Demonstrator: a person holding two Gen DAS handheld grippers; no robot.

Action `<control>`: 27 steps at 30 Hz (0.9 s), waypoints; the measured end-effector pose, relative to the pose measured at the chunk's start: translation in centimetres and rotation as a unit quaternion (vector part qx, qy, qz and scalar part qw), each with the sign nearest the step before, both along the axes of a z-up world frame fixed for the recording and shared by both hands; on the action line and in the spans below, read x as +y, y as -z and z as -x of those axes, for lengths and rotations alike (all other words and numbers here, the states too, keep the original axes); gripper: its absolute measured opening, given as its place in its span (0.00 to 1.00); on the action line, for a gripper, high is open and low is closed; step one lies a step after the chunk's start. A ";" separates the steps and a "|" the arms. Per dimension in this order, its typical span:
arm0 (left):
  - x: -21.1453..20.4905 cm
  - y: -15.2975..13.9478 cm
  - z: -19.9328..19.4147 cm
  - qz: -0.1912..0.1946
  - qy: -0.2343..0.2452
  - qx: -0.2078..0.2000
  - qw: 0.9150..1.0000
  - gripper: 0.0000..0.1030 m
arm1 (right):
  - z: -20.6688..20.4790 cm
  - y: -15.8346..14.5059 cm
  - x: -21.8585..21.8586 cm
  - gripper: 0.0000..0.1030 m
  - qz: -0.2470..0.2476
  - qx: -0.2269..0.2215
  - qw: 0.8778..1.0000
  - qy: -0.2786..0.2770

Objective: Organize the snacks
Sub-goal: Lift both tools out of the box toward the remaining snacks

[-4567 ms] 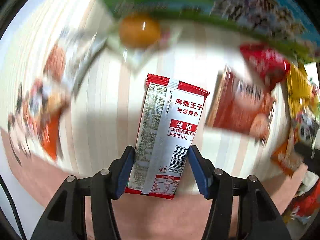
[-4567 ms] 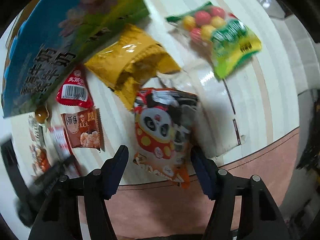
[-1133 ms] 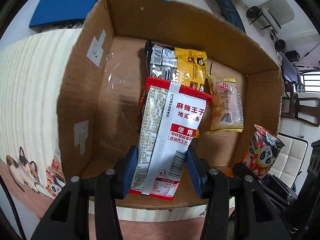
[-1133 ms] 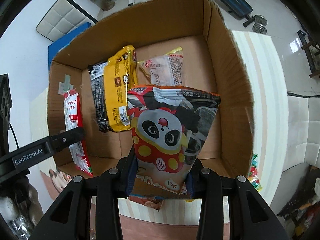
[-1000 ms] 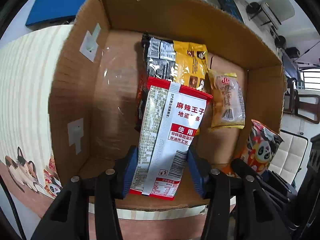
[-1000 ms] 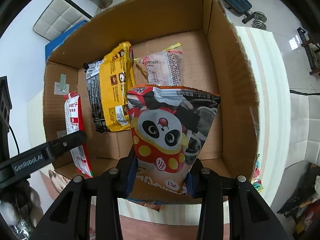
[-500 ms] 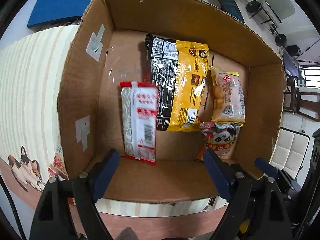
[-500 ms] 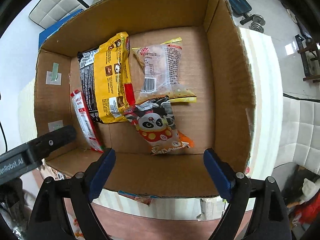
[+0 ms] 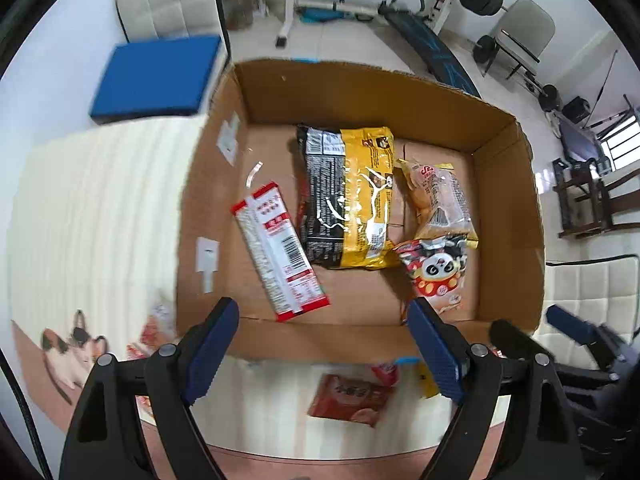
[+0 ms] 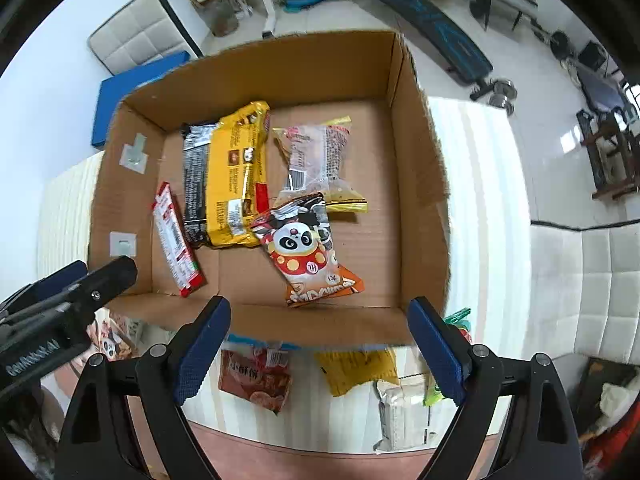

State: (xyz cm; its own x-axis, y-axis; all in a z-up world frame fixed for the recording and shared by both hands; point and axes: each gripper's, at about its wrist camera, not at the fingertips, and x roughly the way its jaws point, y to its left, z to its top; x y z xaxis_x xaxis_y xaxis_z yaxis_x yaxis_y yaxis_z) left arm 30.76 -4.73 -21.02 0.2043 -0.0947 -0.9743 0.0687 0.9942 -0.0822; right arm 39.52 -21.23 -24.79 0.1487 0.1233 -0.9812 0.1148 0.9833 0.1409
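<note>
A cardboard box (image 9: 360, 92) (image 10: 420, 168) holds several snacks. A red and white strip pack (image 9: 280, 252) (image 10: 176, 244) lies at its left. A black and yellow pack (image 9: 348, 200) (image 10: 228, 176) lies in the middle. A clear bun pack (image 9: 436, 196) (image 10: 316, 160) lies at the right, with a panda bag (image 9: 436, 276) (image 10: 308, 252) in front of it. My left gripper (image 9: 324, 348) is open and empty above the box's near wall. My right gripper (image 10: 320, 348) is open and empty there too.
Loose snacks lie on the striped table in front of the box: a brown cracker pack (image 9: 352, 396) (image 10: 256, 380), a yellow bag (image 10: 356, 368), a clear pack (image 10: 400, 412). A cat-print mat (image 9: 76, 344) lies at the left. Gym gear and chairs stand behind.
Both grippers opened and let their packs drop into the box; the strip pack and the panda bag now lie on its floor. Both grippers have since pulled back and up.
</note>
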 end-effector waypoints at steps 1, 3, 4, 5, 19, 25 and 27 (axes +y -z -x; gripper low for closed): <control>0.0 -0.3 0.5 -0.003 0.000 -0.008 1.000 0.84 | 0.5 -0.5 0.1 0.90 0.000 -0.008 1.000 -0.004; 0.2 -1.0 1.6 -0.012 -0.003 -0.022 1.000 0.84 | 1.4 -1.5 0.3 0.90 0.001 -0.025 1.000 -0.012; 0.4 -1.5 2.2 -0.009 -0.006 -0.027 1.000 0.84 | 1.8 -2.0 0.4 0.90 0.005 -0.031 0.999 -0.016; 0.5 -1.9 2.7 -0.006 -0.008 -0.033 0.999 0.84 | 2.4 -2.5 0.5 0.90 0.008 -0.038 0.999 -0.018; 6.5 -4.4 10.1 -0.004 -0.011 -0.082 0.997 0.84 | 10.7 -4.3 2.5 0.90 -0.027 -0.034 0.999 0.029; 12.2 -0.5 10.1 -0.028 -0.028 -0.038 0.998 0.84 | 12.1 0.6 5.4 0.90 -0.062 0.019 0.996 0.057; 13.9 1.4 9.9 -0.034 -0.027 -0.019 0.999 0.84 | 11.7 2.3 6.5 0.90 -0.062 0.034 0.996 0.055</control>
State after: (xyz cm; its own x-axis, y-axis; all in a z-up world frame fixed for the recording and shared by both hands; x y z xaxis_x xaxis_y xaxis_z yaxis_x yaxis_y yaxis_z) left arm 20.81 9.20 -22.40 0.2442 -0.0168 -0.9696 0.0171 0.9998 -0.0131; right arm 27.86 -14.75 -27.13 0.1024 0.2314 -0.9675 0.2345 0.9396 0.2495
